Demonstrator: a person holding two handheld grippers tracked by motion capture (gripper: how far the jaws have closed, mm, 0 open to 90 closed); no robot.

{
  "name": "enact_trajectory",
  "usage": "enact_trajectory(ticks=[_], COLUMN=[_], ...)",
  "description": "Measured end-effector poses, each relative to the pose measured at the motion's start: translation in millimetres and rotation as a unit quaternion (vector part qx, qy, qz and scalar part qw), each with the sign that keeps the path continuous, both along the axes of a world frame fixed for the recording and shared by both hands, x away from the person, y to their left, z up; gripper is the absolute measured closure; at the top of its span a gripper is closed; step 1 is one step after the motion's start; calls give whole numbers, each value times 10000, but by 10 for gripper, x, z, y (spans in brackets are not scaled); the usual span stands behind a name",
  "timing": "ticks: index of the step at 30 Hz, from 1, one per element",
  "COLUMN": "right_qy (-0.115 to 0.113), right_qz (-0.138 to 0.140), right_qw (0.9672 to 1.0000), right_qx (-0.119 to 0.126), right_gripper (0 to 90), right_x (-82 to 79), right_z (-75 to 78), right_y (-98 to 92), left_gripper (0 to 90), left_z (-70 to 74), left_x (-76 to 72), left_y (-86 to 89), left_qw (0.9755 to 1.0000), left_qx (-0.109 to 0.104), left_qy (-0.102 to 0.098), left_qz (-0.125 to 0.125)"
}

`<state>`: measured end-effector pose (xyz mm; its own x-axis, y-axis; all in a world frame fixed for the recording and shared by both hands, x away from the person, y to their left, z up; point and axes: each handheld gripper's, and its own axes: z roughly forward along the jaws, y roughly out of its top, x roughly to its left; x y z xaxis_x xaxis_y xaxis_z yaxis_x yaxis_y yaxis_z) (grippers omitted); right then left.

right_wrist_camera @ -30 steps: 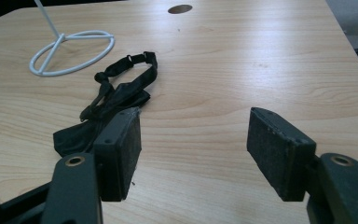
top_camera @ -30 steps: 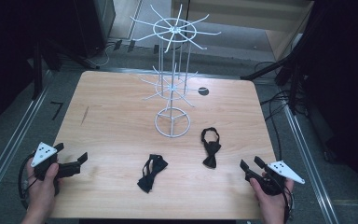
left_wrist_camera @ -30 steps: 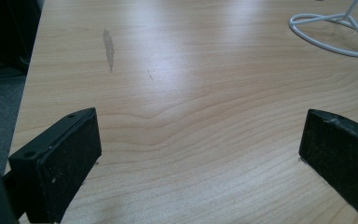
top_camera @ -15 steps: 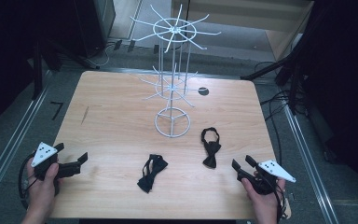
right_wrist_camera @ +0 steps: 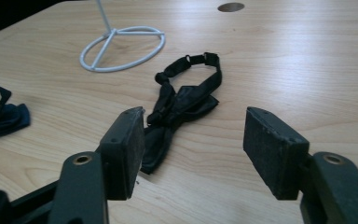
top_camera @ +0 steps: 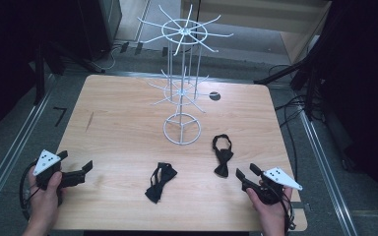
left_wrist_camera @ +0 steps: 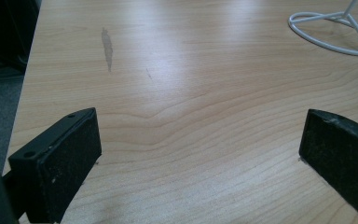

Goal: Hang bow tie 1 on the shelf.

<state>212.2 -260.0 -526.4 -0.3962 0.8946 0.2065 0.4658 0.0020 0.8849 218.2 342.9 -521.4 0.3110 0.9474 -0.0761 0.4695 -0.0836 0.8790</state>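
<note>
My right gripper [top_camera: 246, 176] sits near the table's [top_camera: 128, 123] front edge at about 5 o'clock, jaws apart with nothing between them, pointing at the bow tie [top_camera: 222, 155] just beyond its tips at 11 o'clock. In the right gripper view that tie [right_wrist_camera: 179, 105] lies flat just past the left jaw, its strap looped away from me. My left gripper [top_camera: 74, 172] rests at 8 o'clock, jaws wide over bare wood. A second tie [top_camera: 160, 181] lies at 6 o'clock, the wire stand [top_camera: 181, 129] at centre

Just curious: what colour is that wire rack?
White, clearest in the high view.
</note>
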Motion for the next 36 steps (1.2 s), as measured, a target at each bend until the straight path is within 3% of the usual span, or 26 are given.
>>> enact_trajectory(ticks=[17,28,36], right_qy=[0,-50,-74], right_qz=[491,748,961], right_qw=[9988,9971,9953], right_qx=[91,-91,-70], right_gripper=[422,418,418], right_x=[85,133,169], right_z=[24,30,37], right_y=[392,677,896], left_gripper=[0,0,0], left_z=[1,0,0], left_x=[2,3,4], left_y=[8,10,10], left_qw=[10000,10000,10000], left_qx=[-27,-39,-47], left_qy=[0,6,7], left_qz=[17,15,11])
